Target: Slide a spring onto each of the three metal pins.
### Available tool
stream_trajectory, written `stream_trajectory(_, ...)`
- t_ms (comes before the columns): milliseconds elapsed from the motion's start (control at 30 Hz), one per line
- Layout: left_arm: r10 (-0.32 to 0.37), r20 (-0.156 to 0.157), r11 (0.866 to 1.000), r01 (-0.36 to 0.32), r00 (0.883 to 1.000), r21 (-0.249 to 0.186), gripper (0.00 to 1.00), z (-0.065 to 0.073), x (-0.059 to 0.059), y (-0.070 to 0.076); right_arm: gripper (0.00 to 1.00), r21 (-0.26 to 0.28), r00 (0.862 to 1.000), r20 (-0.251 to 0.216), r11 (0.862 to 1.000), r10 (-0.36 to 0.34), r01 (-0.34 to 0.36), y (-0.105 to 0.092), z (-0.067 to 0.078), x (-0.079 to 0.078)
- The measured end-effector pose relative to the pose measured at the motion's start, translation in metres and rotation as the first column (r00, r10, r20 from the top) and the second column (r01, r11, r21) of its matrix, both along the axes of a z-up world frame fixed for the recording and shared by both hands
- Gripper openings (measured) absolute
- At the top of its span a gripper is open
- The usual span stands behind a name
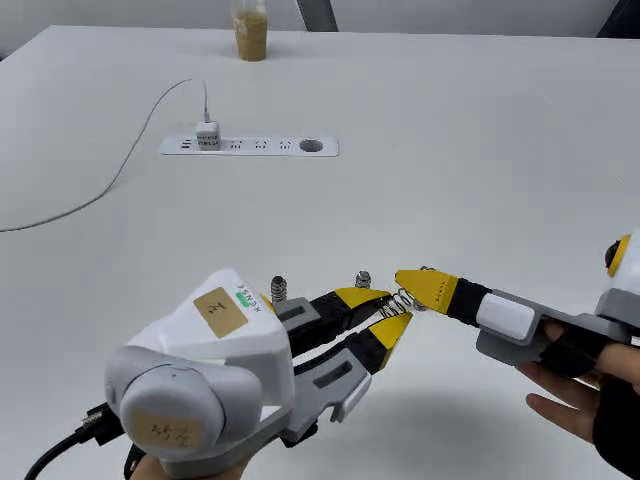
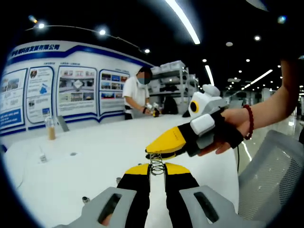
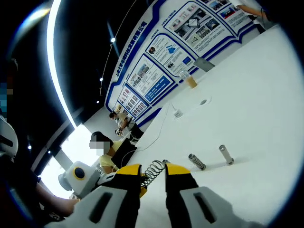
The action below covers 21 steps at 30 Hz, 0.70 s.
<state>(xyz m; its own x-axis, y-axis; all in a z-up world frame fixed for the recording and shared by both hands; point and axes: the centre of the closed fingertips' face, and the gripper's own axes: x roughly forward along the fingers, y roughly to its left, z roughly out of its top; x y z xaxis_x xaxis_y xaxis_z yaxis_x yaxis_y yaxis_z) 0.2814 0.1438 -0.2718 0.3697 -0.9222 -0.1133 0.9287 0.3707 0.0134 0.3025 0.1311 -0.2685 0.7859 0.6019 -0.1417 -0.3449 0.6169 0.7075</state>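
A small steel spring (image 1: 399, 301) hangs in the air between my two grippers. The left gripper (image 1: 384, 312) comes from the lower left, its yellow-tipped jaws closed on the spring's (image 2: 156, 164) lower end. From the right, the right gripper (image 1: 423, 289) pinches the other end; in its own view the spring (image 3: 153, 169) lies slanted between its fingers (image 3: 176, 172). Just behind, two metal pins stand on the white table (image 1: 480, 180). The left pin (image 1: 278, 290) carries a spring, also seen as a coiled pin (image 3: 196, 162). The right pin (image 1: 362, 279) looks bare (image 3: 226, 154).
A white power strip (image 1: 270, 146) with a plugged charger (image 1: 207, 135) and its cable (image 1: 110, 185) lies further back. A cup of brown drink (image 1: 250, 34) stands at the far edge. A person (image 2: 137, 93) stands beyond the table.
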Motion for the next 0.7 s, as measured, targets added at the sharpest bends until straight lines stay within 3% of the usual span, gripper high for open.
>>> stream_trajectory(300, -0.005, 0.0, 1.0, 0.005, 1.0, -0.013, 0.11, 0.003, -0.001, 0.0, 0.14, 0.069, 1.0, 0.011, 0.998, 0.014, -0.015, 0.005, 0.008, -0.001)
stream_trajectory(567, 0.007, -0.023, 0.999, -0.006, 1.0, 0.033, 0.11, -0.005, -0.001, 0.001, 0.11, 0.016, 0.997, 0.052, 0.998, 0.052, -0.053, 0.013, 0.011, -0.004)
stream_trajectory(700, 0.013, -0.038, 0.999, -0.011, 0.999, 0.049, 0.11, -0.008, 0.0, 0.001, 0.11, -0.053, 0.995, 0.07, 0.997, 0.067, -0.063, 0.014, 0.01, -0.004)
